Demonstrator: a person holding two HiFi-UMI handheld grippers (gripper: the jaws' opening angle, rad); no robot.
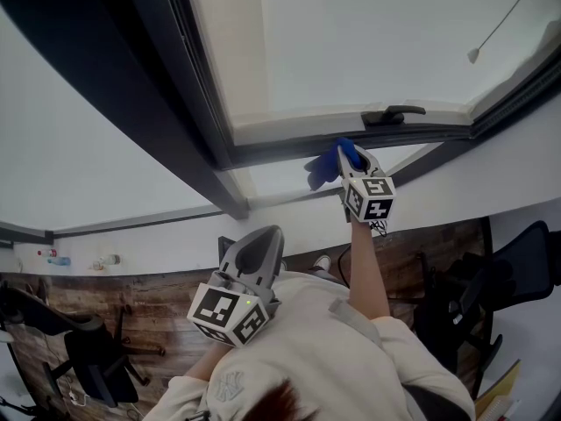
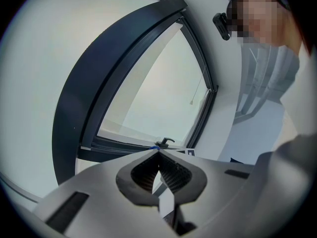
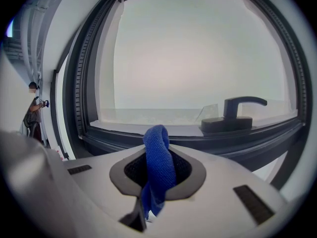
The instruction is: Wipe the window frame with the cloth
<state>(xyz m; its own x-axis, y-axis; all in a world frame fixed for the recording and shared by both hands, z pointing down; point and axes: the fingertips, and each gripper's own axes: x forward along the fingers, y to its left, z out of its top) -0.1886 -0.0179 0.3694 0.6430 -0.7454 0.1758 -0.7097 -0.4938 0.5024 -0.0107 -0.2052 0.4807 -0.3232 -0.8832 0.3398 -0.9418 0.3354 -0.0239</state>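
right tongs hold the blue cloth up at the window frame

the right tongs (image 1: 349,154) are raised at arm's length, their jaws clamped on the blue cloth (image 3: 158,168). a fold of the cloth stands up beyond the jaw tips and a loose end hangs out behind them. just ahead of these tongs runs the lower rail of the dark window frame (image 3: 163,144). the cloth lies against it in the head view, though no view settles whether the two touch. the black handle (image 3: 237,115) sits on that rail to the right of the tongs, near but apart.

the left tongs (image 2: 158,153) are held low by the person's cream top (image 1: 342,349), well away from the frame. their jaws are drawn together at the tips with nothing between them.
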